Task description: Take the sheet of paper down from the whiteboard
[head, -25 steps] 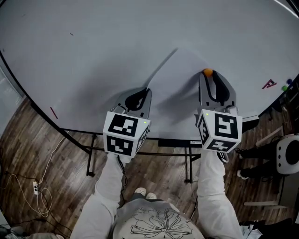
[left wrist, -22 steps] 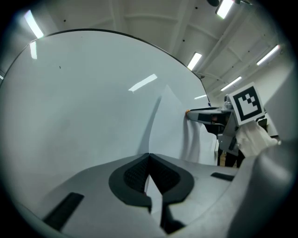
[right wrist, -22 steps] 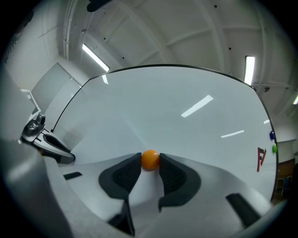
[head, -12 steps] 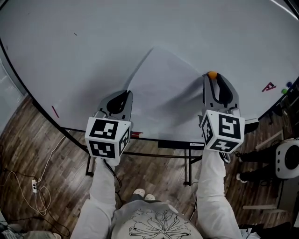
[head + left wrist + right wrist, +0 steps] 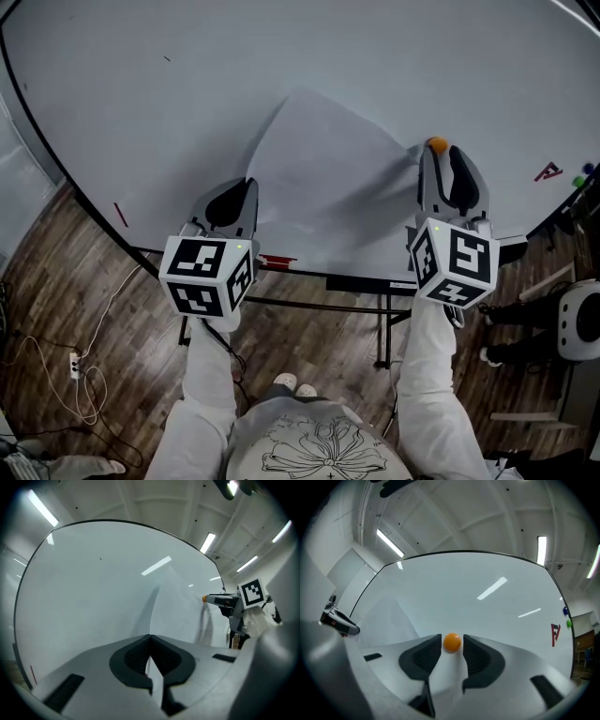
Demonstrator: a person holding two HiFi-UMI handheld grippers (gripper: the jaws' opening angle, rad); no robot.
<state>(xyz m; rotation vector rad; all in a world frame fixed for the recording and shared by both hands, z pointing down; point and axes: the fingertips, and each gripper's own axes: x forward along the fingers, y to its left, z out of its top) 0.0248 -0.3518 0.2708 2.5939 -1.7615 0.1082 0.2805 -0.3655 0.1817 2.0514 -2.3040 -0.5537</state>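
Note:
A white sheet of paper [image 5: 328, 178] hangs on the whiteboard [image 5: 169, 103], its left side lifted off the board. My left gripper [image 5: 246, 184] is shut on the sheet's lower left edge; in the left gripper view the paper [image 5: 180, 611] runs down into the closed jaws of that gripper [image 5: 150, 637]. An orange round magnet [image 5: 437, 144] pins the sheet's right side. My right gripper [image 5: 438, 152] stands around it. In the right gripper view the magnet [image 5: 452, 641] sits between the opening jaws with thin gaps on both sides.
A red letter mark [image 5: 547, 172] and small coloured magnets [image 5: 589, 170] are at the board's right. A red marker [image 5: 277, 262] lies on the board's tray. Below are the stand's legs [image 5: 380, 328], a wooden floor, cables [image 5: 56, 375] and a white device [image 5: 579, 319].
My left gripper has moved left with the sheet's edge, peeling the left side further off the board. The right gripper has stayed at the orange magnet.

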